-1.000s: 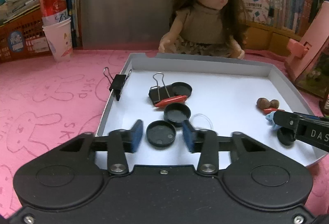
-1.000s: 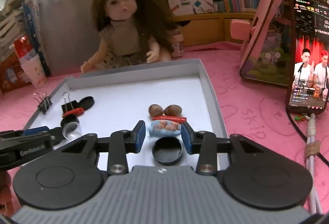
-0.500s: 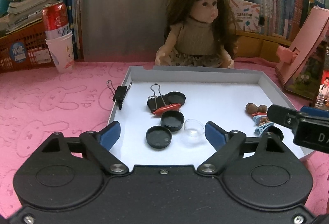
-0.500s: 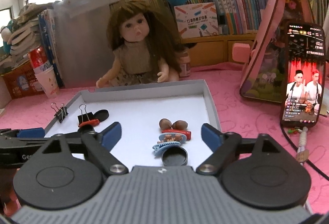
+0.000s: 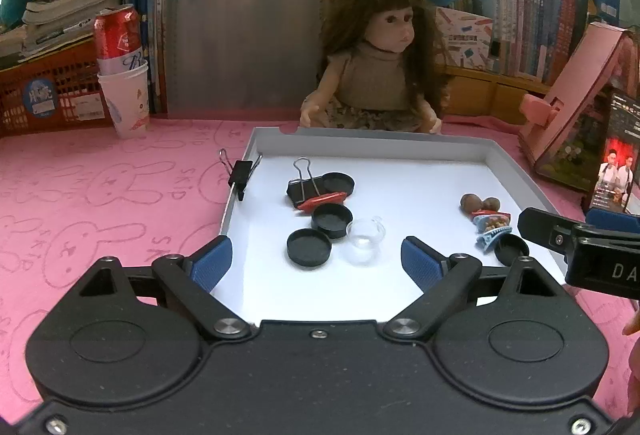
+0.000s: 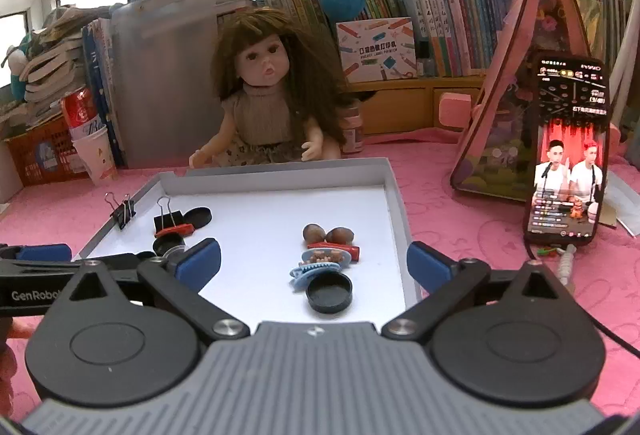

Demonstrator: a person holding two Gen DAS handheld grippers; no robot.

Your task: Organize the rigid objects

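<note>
Black lid (image 5: 309,247) by the left gripper (image 5: 316,263) and black lid (image 6: 329,292) by the right gripper (image 6: 314,261) both lie flat in the white tray (image 5: 516,175), left one nr the tray's left-front, right one nr its right-front corner, just touching the blue hair clip (image 6: 316,269). Prob light, stiff plastic, smooth, low rim: best pinched across the rim from above, may skid on the slick tray floor. Clear cup (image 5: 365,237) beside the left lid looks thin, easy to tip. Vs a sec ago: both sets of jaws have just been opening, right ones widest; each was narrow around its lid then, now wide apart w/ nothing gripped. Both views pulled back & up, lids sit farther off.
</note>
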